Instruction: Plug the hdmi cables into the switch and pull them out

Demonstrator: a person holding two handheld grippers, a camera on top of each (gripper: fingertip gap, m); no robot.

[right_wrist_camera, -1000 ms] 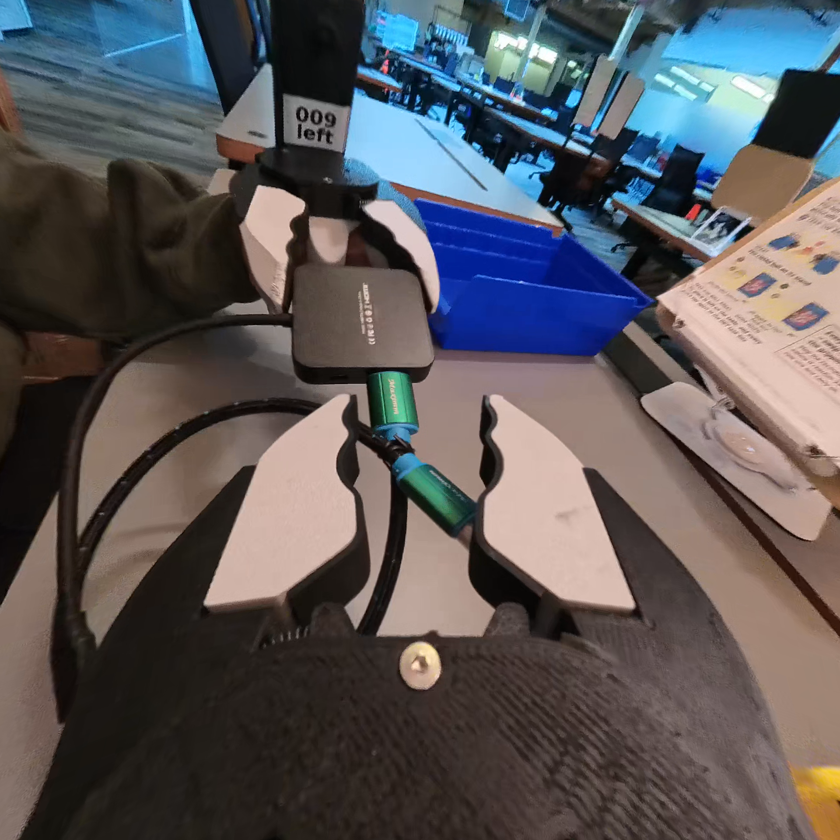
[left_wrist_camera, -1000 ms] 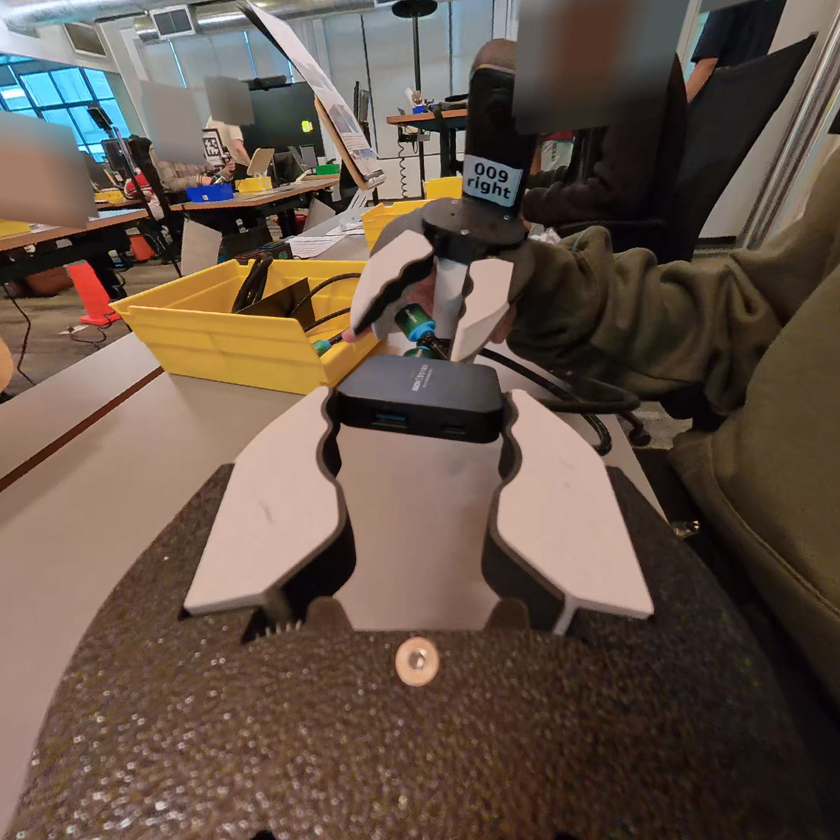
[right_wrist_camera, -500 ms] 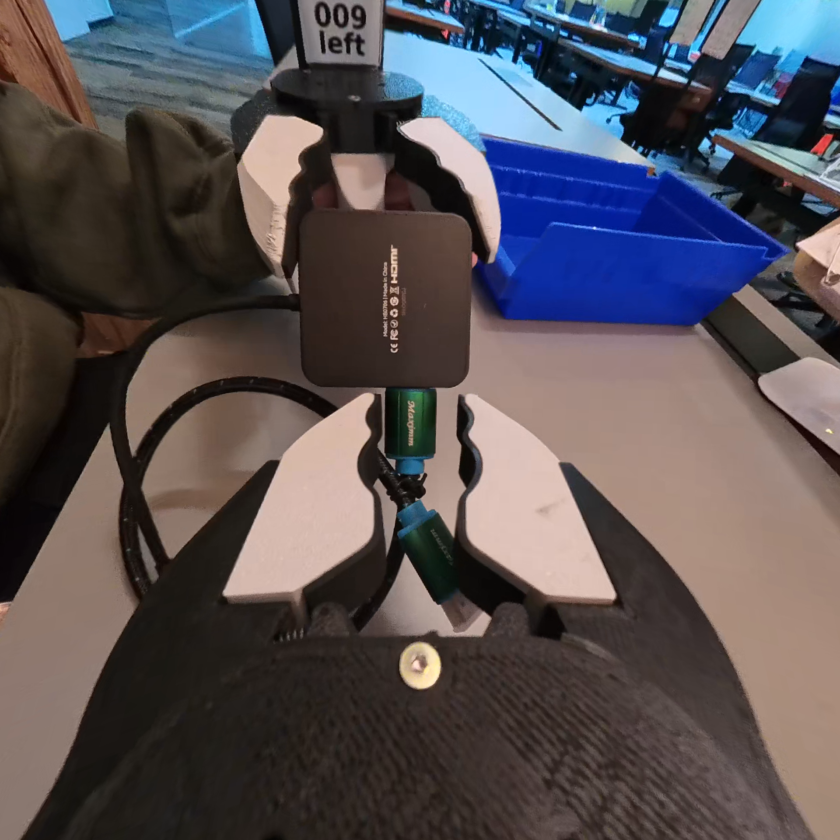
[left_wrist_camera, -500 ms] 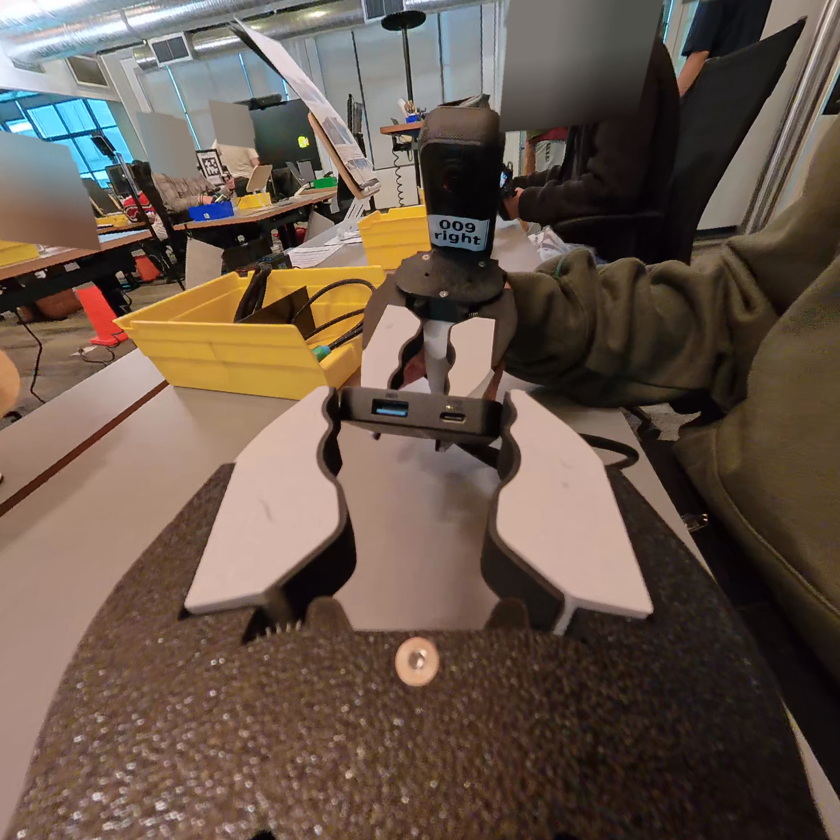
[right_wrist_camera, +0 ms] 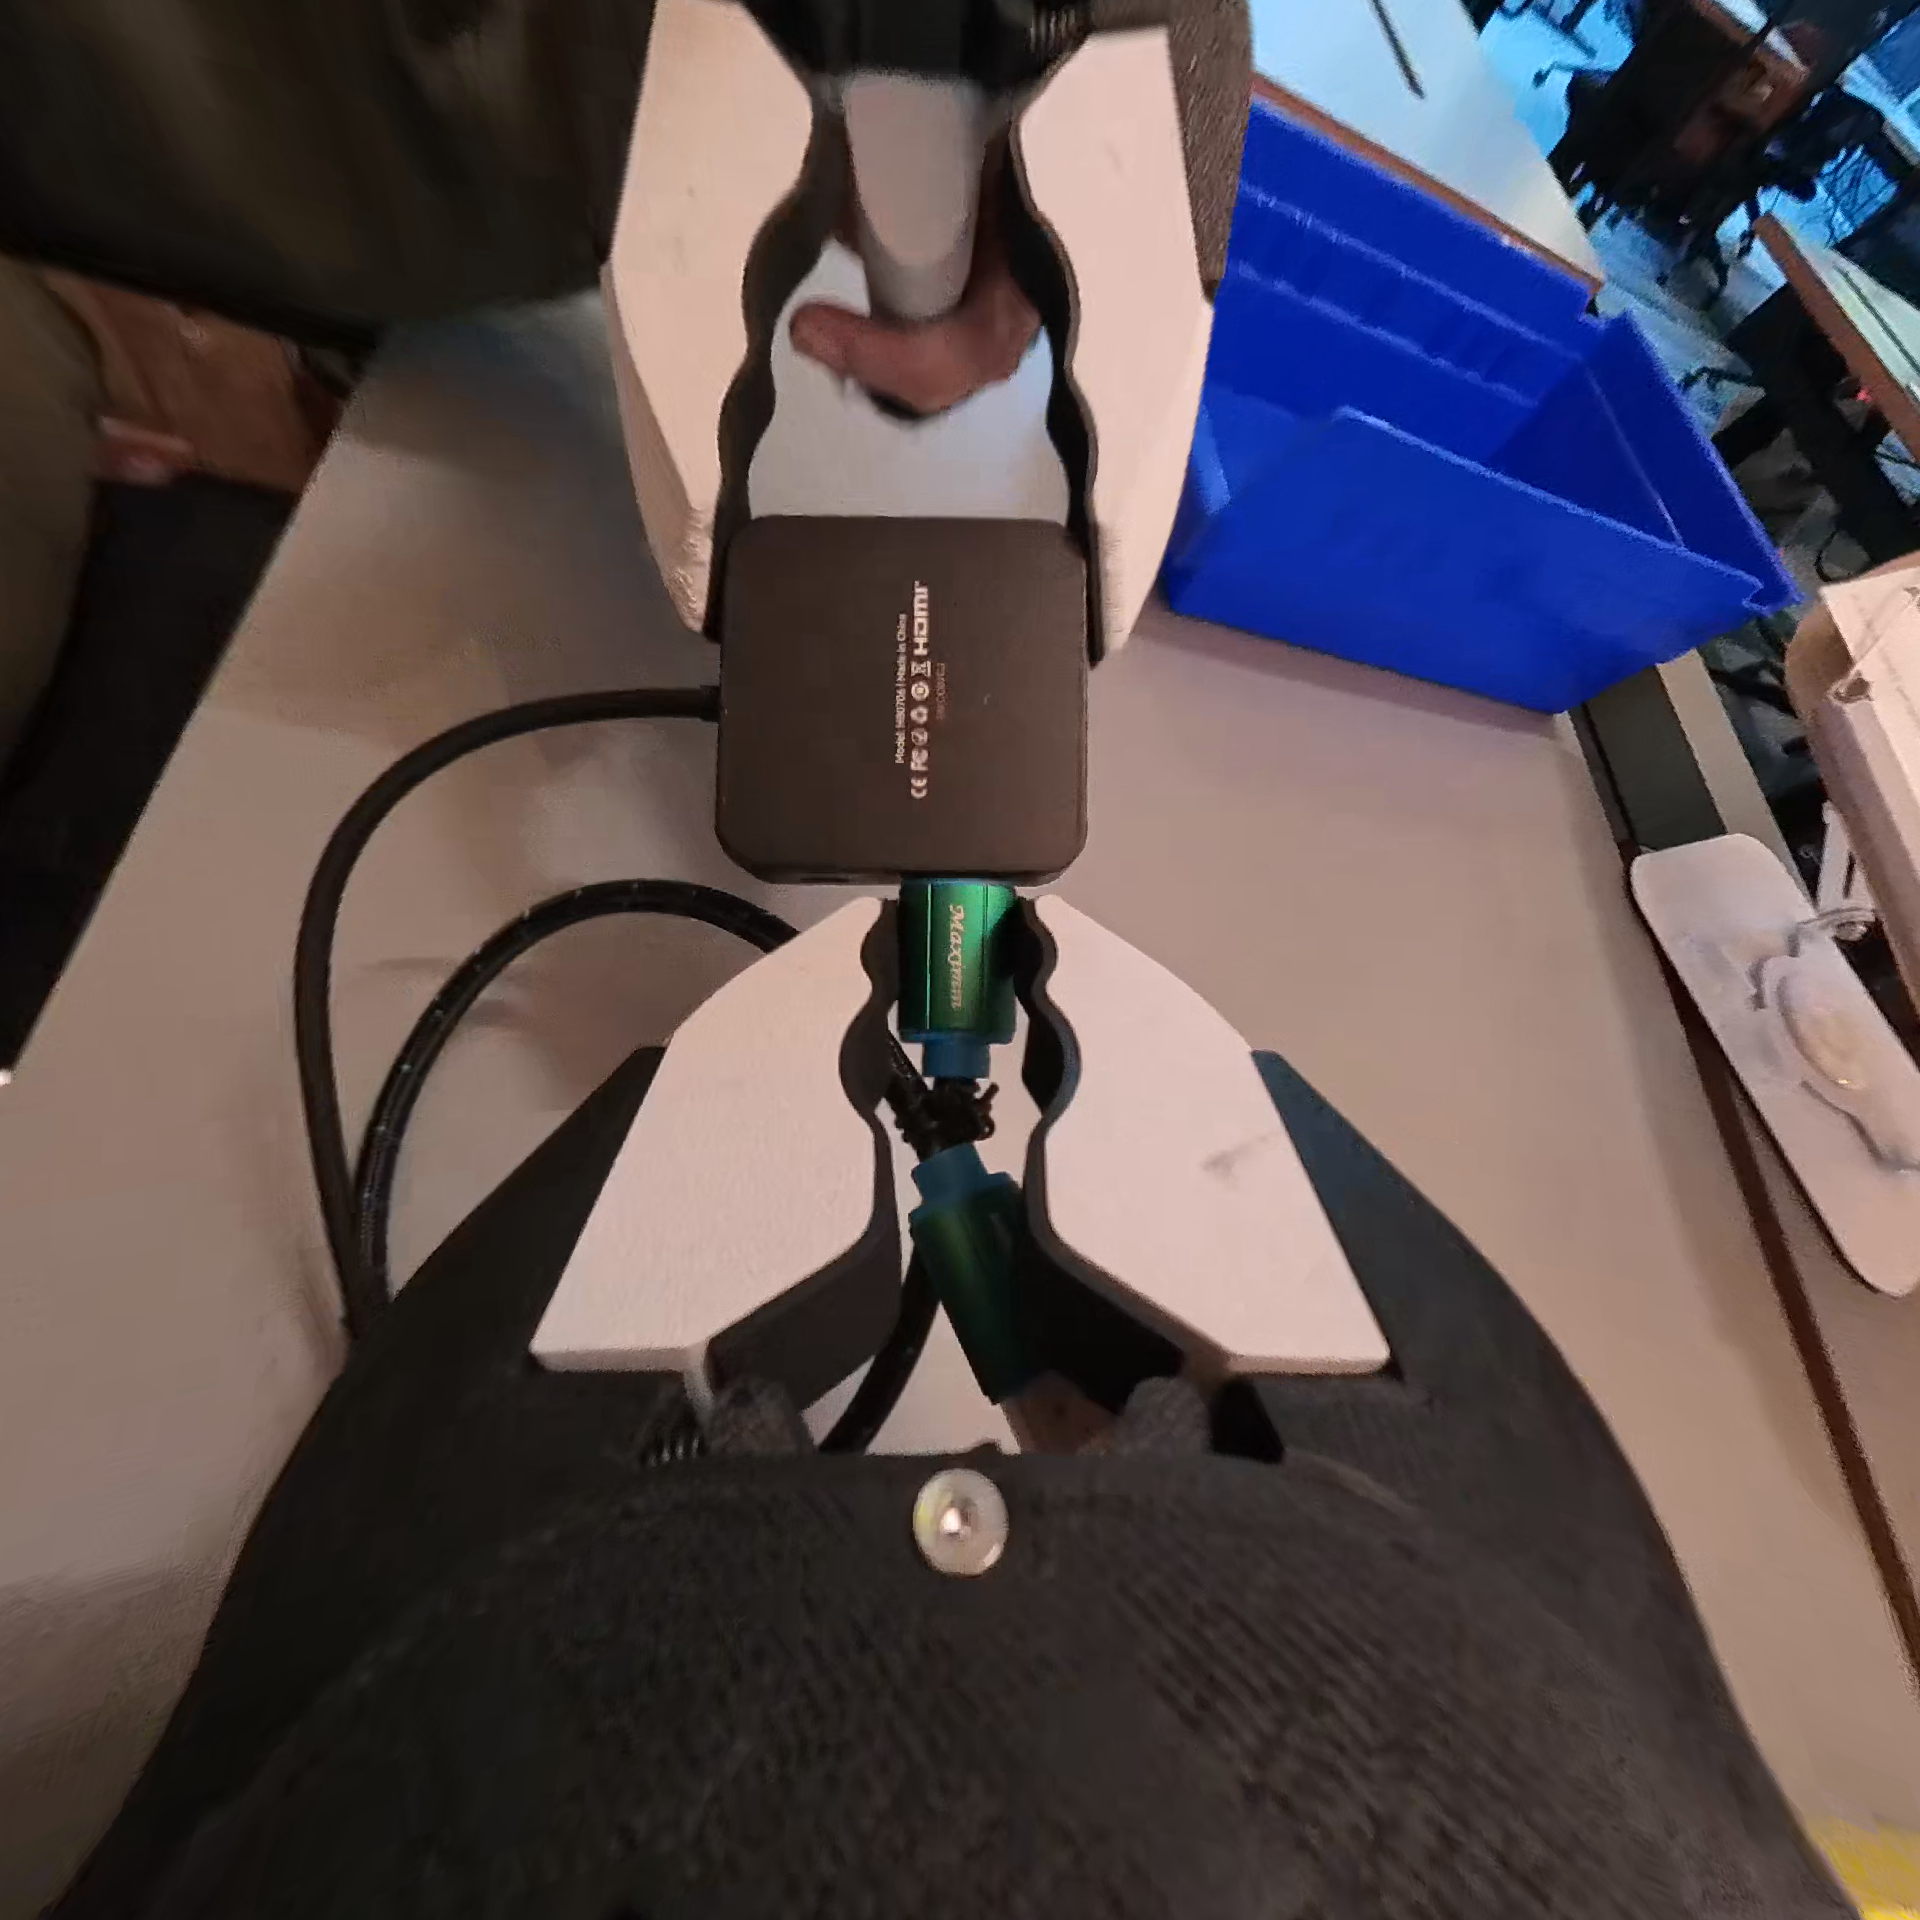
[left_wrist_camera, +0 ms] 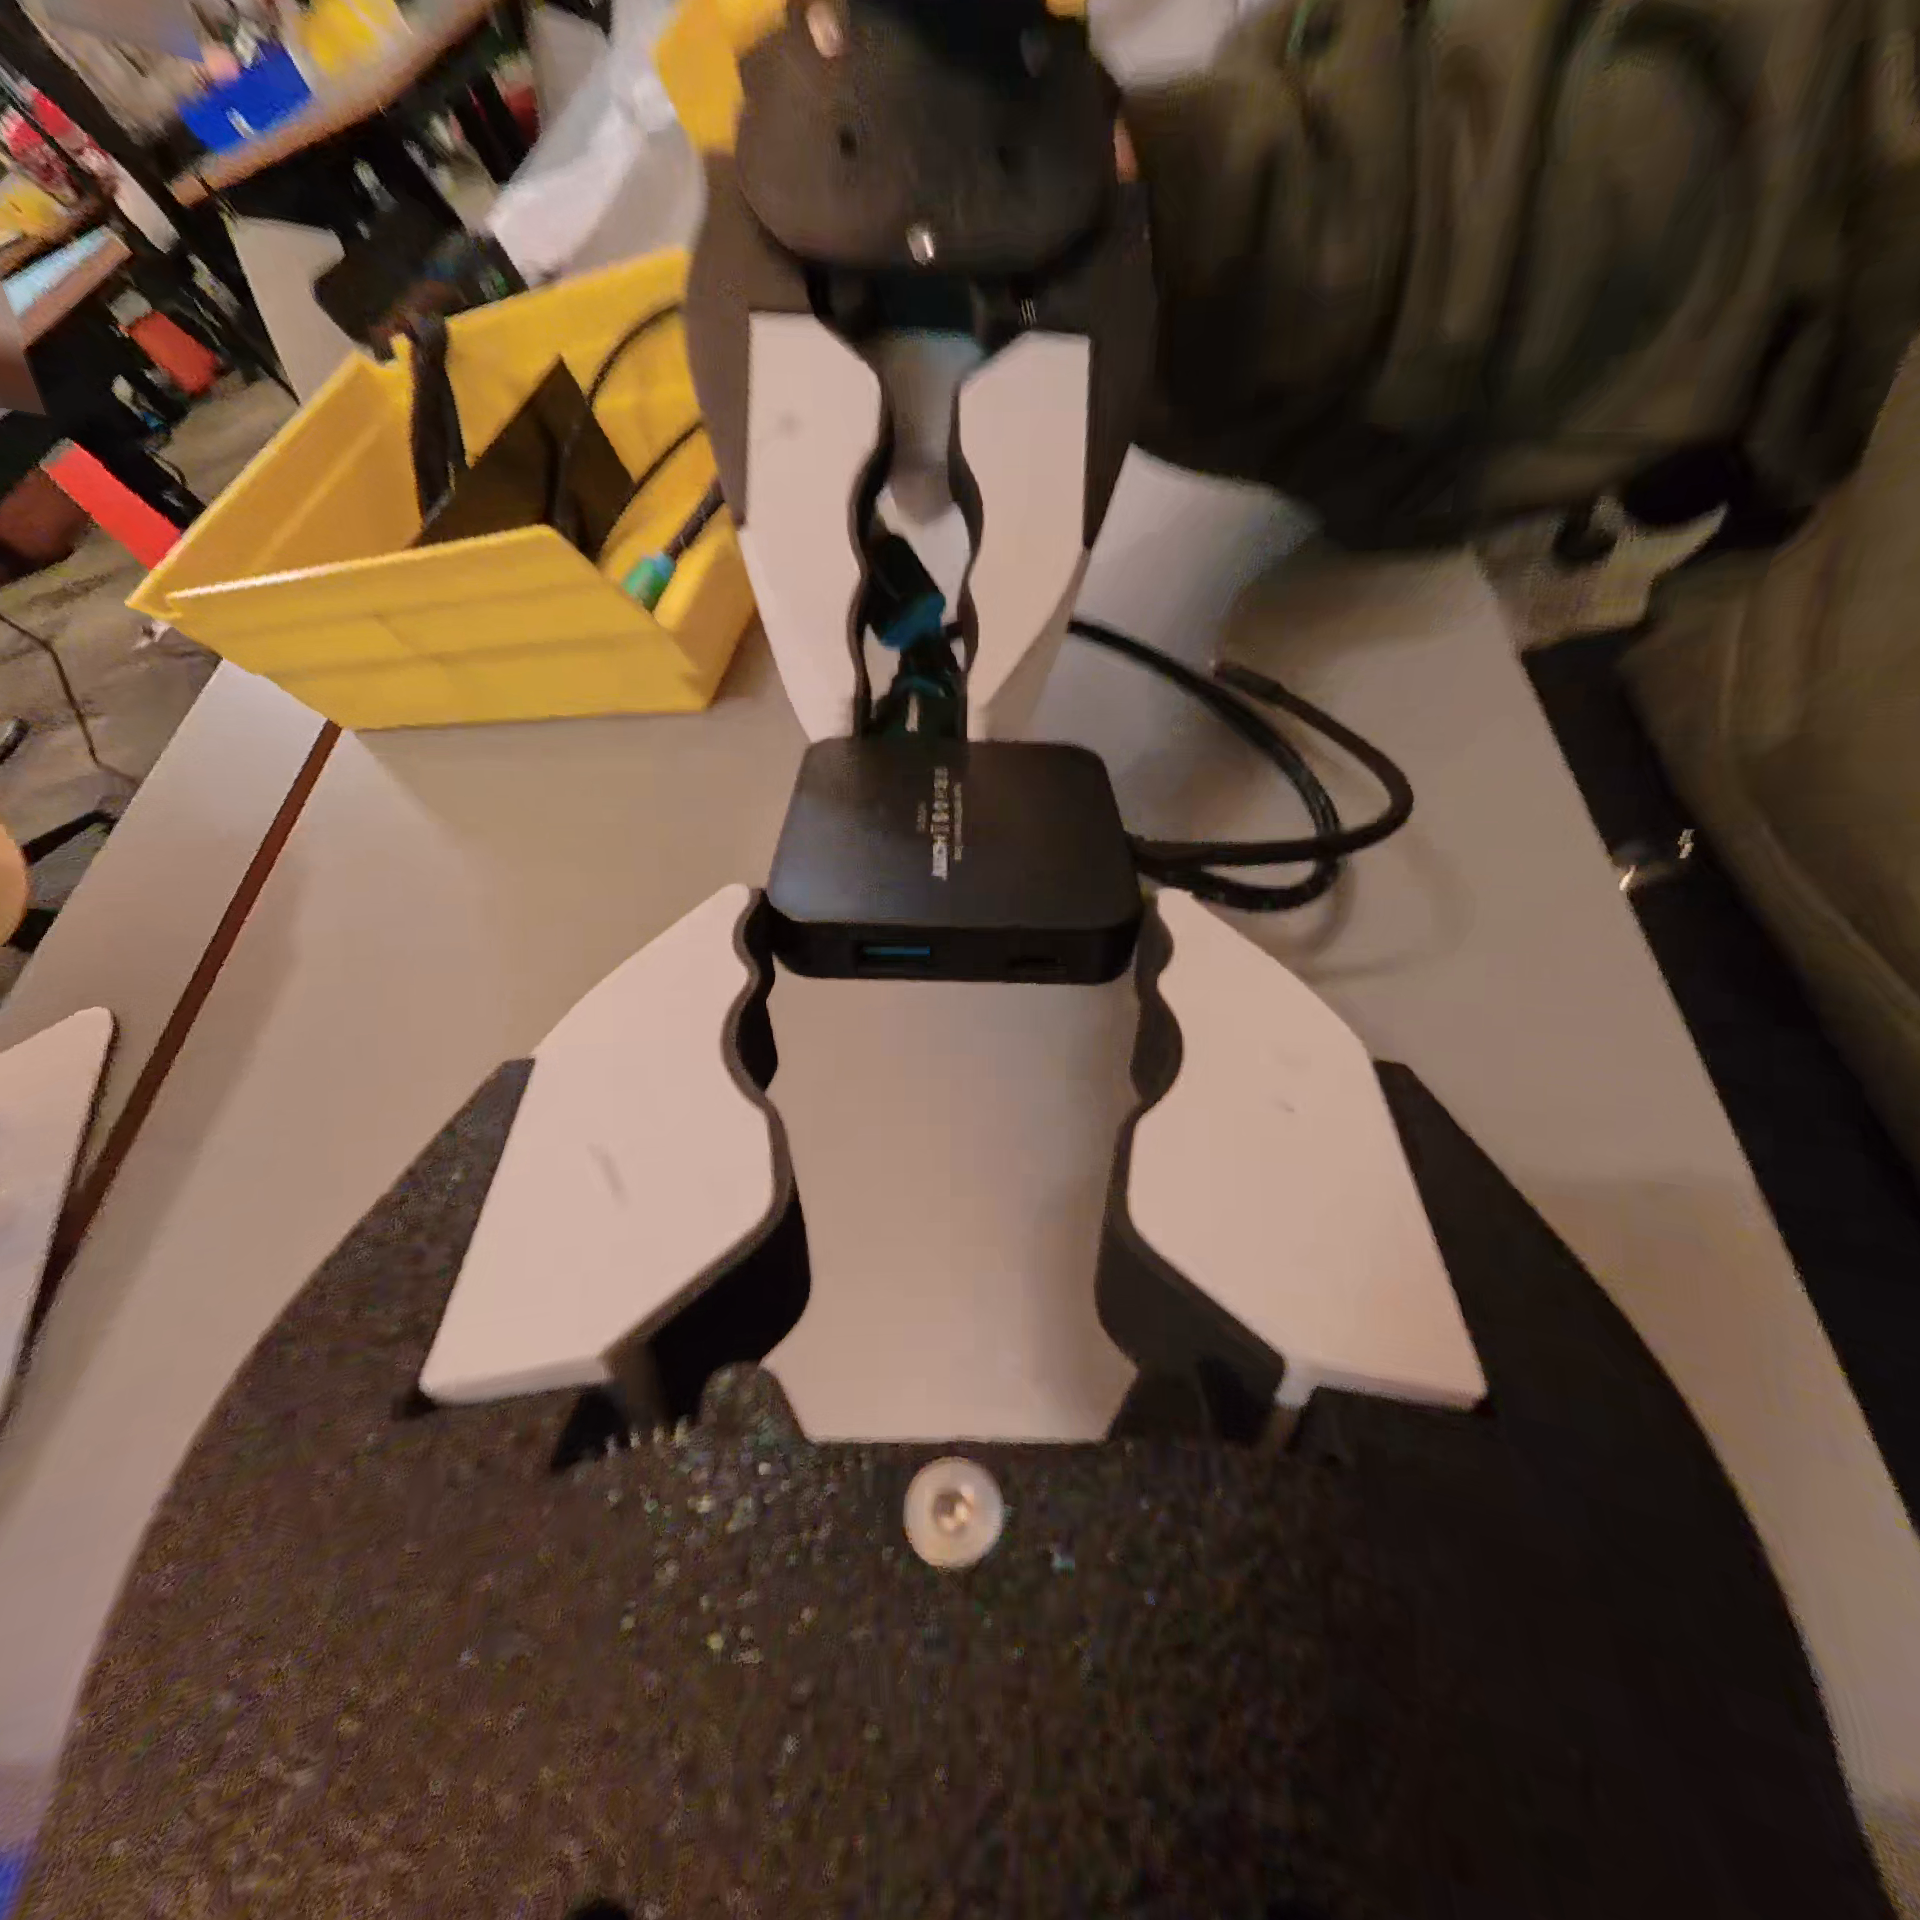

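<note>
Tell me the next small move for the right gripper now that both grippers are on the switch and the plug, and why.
Probably pull the right gripper straight back, away from the HDMI switch. Its fingers are shut on the green HDMI plug, which sits seated in the switch's near edge, and the left gripper clamps the switch's opposite end to brace it. The second green plug lies loose.

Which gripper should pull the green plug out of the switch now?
Right. The right gripper is already shut on the green plug seated in the switch, in line to draw it back. The left gripper clamps the switch's far end, bracing it.
</note>
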